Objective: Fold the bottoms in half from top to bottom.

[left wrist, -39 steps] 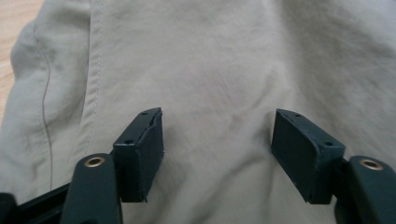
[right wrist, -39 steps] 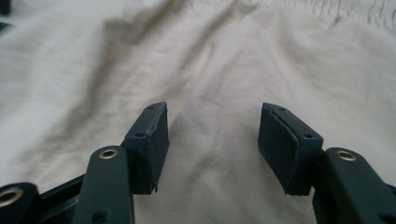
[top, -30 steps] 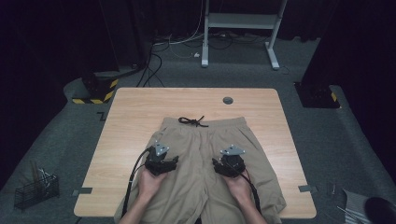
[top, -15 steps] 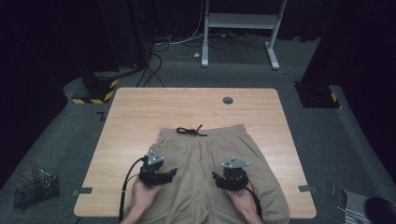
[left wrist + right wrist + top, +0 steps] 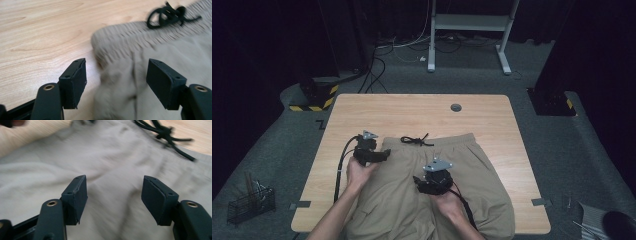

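Khaki shorts [image 5: 482, 180] lie flat on the wooden table [image 5: 412, 112], waistband away from me, with a black drawstring bow [image 5: 414, 141] at its middle. My left gripper [image 5: 382, 154] is open at the waistband's left corner. In the left gripper view that gathered corner [image 5: 110, 42] sits just beyond the wide-apart jaws [image 5: 116, 82], untouched by the pads. My right gripper [image 5: 422, 184] hovers over the middle of the shorts. Its jaws [image 5: 115, 195] have just been opening, with only flat cloth [image 5: 112, 157] below them and nothing pinched. The drawstring [image 5: 162, 132] lies beyond, to the upper right.
A round cable hole [image 5: 456, 107] sits near the table's far edge. On the floor are a wire basket [image 5: 249, 202] at the left, a black-and-yellow base [image 5: 314, 97], and a white frame [image 5: 472, 30] with cables at the back.
The shorts slid toward me with both grippers, then stopped. Since then my left gripper has gone forward to the waistband's left corner, and my right gripper has shifted left over the cloth.
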Demonstrator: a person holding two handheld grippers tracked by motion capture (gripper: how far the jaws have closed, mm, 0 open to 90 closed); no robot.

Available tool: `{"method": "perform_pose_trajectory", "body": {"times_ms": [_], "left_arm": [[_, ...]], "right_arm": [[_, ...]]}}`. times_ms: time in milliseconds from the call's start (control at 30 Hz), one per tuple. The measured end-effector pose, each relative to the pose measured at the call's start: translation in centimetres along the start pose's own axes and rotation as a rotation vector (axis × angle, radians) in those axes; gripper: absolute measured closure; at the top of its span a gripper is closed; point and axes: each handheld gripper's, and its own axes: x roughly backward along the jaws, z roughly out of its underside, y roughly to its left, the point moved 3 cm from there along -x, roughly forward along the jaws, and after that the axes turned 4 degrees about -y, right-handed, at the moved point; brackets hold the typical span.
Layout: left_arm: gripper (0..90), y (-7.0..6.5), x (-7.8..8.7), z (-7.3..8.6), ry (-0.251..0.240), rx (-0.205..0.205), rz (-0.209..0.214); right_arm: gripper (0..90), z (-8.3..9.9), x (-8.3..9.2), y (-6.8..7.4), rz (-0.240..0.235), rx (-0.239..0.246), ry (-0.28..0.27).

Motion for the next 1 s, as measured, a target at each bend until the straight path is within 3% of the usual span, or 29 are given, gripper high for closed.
{"method": "perform_pose_trajectory", "body": {"times_ms": [100, 167, 200, 300, 333, 433, 467, 567, 667, 733, 867, 1000], "left_arm": [[30.2, 0.8, -1.2, -0.2, 0.036, 0.001, 0.007], [30.9, 0.9, -1.4, -0.2, 0.028, 0.011, 0.010], [31.1, 1.0, -1.6, -0.1, 0.032, 0.011, 0.014], [32.1, 1.0, -2.1, 0.2, 0.052, 0.009, 0.013], [35.5, 1.0, -2.5, 0.4, 0.073, 0.015, 0.016], [41.0, 0.8, -2.5, 0.4, 0.065, -0.002, 0.018], [50.5, 0.5, -2.6, 0.4, 0.064, -0.033, 0.012], [60.6, 0.1, -2.6, 0.4, 0.066, -0.076, -0.008], [67.3, 0.2, -2.6, 0.4, 0.065, -0.055, 0.013], [75.6, 0.5, -2.5, 0.4, 0.067, -0.035, 0.027], [83.3, 1.0, -2.1, 0.3, 0.069, -0.005, 0.055], [86.0, 1.3, -1.5, 0.1, 0.047, 0.003, 0.060]], "right_arm": [[34.1, -0.7, -1.6, 1.9, -0.038, 0.048, 0.021], [33.6, -0.8, -2.1, 2.4, -0.044, 0.069, 0.030], [32.6, -0.8, -3.0, 3.2, -0.045, 0.103, 0.057], [32.1, -0.6, -3.5, 3.4, -0.034, 0.117, 0.073], [32.3, -0.4, -3.3, 3.2, -0.026, 0.118, 0.071], [33.1, -0.1, -2.5, 2.5, -0.007, 0.108, 0.056], [34.3, 0.2, -1.4, 1.3, 0.008, 0.074, 0.036], [36.9, 1.0, -0.1, -0.5, 0.030, 0.010, 0.014], [39.4, 1.3, 0.2, -1.4, 0.042, -0.019, 0.006], [48.0, 1.3, 0.4, -1.9, 0.018, -0.041, -0.023], [60.2, 0.3, 0.9, -1.7, -0.005, -0.007, -0.084], [68.3, 0.0, 1.0, -3.1, 0.006, -0.061, -0.098]]}}
